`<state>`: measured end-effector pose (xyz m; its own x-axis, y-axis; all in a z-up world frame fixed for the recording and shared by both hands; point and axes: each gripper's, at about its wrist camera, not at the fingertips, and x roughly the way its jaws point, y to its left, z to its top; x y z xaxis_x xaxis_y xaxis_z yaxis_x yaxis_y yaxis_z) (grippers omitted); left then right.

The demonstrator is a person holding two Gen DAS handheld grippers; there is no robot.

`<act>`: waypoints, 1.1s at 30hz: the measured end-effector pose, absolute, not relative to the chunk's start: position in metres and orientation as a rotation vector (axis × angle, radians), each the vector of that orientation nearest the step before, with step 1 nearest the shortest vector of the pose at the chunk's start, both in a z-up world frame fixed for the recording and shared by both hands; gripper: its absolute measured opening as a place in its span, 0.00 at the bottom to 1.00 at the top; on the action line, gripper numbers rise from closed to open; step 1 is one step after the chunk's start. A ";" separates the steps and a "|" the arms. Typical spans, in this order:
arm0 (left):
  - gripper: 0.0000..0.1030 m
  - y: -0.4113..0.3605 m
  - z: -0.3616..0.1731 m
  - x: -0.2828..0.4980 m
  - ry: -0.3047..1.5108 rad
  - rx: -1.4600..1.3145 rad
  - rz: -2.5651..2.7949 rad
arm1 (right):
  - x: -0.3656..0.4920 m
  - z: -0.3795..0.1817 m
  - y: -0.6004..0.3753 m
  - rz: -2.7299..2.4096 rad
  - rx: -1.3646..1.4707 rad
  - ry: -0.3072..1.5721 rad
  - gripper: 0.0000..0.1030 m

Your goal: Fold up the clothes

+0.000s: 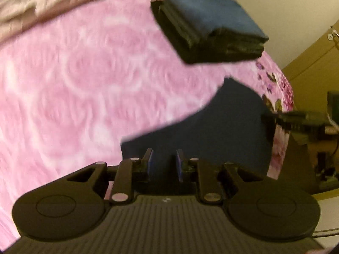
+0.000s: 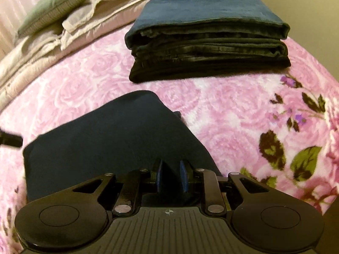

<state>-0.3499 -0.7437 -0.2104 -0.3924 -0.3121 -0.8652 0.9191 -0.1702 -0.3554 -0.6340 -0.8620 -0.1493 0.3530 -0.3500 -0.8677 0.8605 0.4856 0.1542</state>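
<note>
A dark navy garment (image 2: 110, 139) lies folded flat on the pink rose-patterned bedspread (image 2: 222, 114); it also shows in the left wrist view (image 1: 214, 127). My right gripper (image 2: 171, 177) is open, its blue pads (image 2: 184, 178) a small gap apart, low over the garment's near edge with dark cloth between them. My left gripper (image 1: 164, 162) is open over the garment's left edge. The right gripper appears at the far right of the left wrist view (image 1: 296, 119), and the left gripper's tip pokes in at the left edge of the right wrist view (image 2: 10, 140).
A stack of folded dark teal and black blankets (image 2: 207, 40) sits behind the garment, also in the left wrist view (image 1: 209, 29). A green pillow (image 2: 55, 4) and beige bedding (image 2: 42, 42) lie at the back left. The bed edge and a wooden door (image 1: 313, 63) are to the right.
</note>
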 end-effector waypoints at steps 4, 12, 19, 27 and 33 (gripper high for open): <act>0.17 -0.748 -0.243 -0.356 1.152 0.828 -1.692 | -0.612 -0.139 -0.858 -0.886 0.570 0.954 0.22; 0.09 -0.766 -0.259 -0.356 1.111 0.832 -1.687 | -0.551 -0.148 -0.868 -0.721 0.444 0.972 0.58; 0.10 -0.761 -0.250 -0.362 1.067 0.876 -1.671 | -0.542 -0.172 -0.898 -0.716 0.523 1.006 0.58; 0.10 -0.756 -0.233 -0.367 1.024 0.925 -1.637 | -0.560 -0.129 -0.882 -0.753 0.558 0.943 0.58; 0.10 -0.752 -0.232 -0.369 1.019 0.927 -1.638 | -0.571 -0.136 -0.863 -0.731 0.617 0.986 0.58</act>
<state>-0.3691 -0.7522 -0.2323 -0.2503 -0.3272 -0.9112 0.9620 -0.1902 -0.1960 -0.5715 -0.8626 -0.1363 0.3582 -0.2623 -0.8960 0.7808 0.6104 0.1334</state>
